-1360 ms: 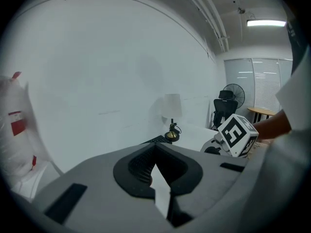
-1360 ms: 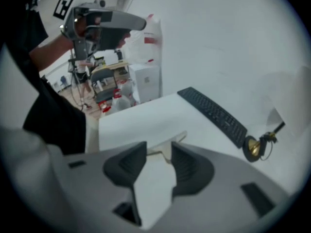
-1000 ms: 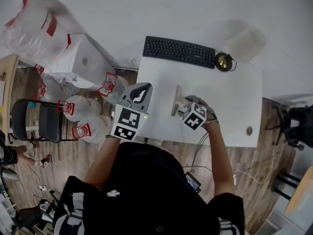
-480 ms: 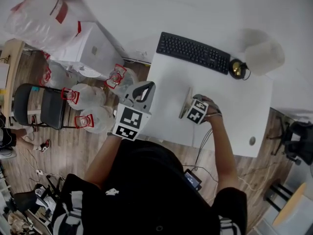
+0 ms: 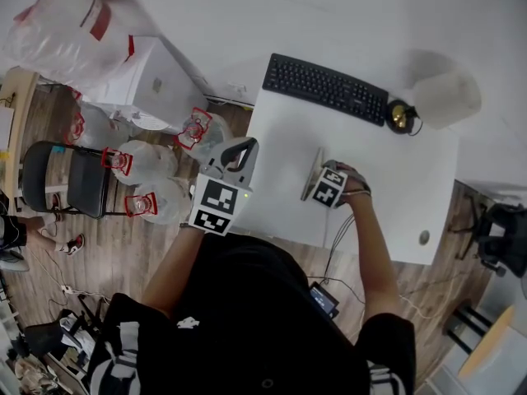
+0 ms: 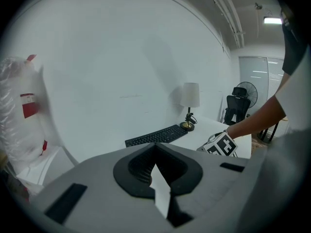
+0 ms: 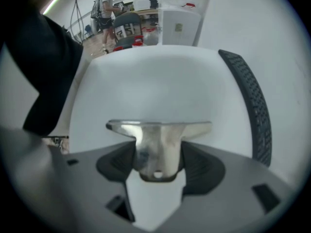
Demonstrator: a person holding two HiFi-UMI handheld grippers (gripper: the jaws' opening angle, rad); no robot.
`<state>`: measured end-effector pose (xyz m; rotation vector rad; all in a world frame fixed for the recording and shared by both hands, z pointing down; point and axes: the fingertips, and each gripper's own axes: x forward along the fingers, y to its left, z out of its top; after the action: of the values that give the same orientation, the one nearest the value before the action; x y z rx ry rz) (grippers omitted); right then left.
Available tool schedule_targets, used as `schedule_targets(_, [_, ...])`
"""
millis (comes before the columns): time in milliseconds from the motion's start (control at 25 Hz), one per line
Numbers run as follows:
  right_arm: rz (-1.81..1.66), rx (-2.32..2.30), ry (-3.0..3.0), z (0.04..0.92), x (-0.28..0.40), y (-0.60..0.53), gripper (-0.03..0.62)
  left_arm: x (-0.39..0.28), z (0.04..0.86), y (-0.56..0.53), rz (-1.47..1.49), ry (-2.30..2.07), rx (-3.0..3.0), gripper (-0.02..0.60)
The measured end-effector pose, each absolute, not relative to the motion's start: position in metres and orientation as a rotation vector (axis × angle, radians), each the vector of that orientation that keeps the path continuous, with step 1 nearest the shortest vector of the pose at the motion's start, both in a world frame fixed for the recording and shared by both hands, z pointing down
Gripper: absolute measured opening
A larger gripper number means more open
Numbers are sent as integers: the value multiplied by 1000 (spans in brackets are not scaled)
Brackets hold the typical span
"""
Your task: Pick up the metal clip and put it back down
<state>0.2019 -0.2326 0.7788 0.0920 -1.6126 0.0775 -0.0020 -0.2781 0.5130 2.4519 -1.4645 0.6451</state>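
The metal clip (image 7: pixel 158 149) is a shiny T-shaped piece pinched between the dark pads of my right gripper (image 7: pixel 156 165), which is shut on its narrow stem. Its wide bar (image 7: pixel 158 126) points away over the white table (image 7: pixel 146 81). In the head view the clip (image 5: pixel 313 174) stands at the table's near-left part, just ahead of the right gripper's marker cube (image 5: pixel 329 186). I cannot tell whether it touches the tabletop. My left gripper (image 5: pixel 236 156) hangs beyond the table's left edge, shut on nothing, its pads (image 6: pixel 146 166) together.
A black keyboard (image 5: pixel 325 87) lies along the table's far edge, with a brass-footed lamp (image 5: pixel 401 115) at the far right. A small round fitting (image 5: pixel 424 237) is near the front right. Left of the table stand a white cabinet (image 5: pixel 156 89), plastic bags (image 5: pixel 136 163) and a chair (image 5: pixel 66 192).
The head view swung about a second ago, so the table sits further right in it. The right gripper keeps the clip at nearly the same spot. The left gripper has hardly moved.
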Motion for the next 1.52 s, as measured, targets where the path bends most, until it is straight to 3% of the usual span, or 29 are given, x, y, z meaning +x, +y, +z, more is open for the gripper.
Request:
schedule_targets(640, [282,452,-1750,741,202,-234,285,4,500,-283,583,-1435,2505,21])
schedule_targets(1520, [230,1260,-2106,511,182,-243,285,28,442,-285,490,-1372,2731,21])
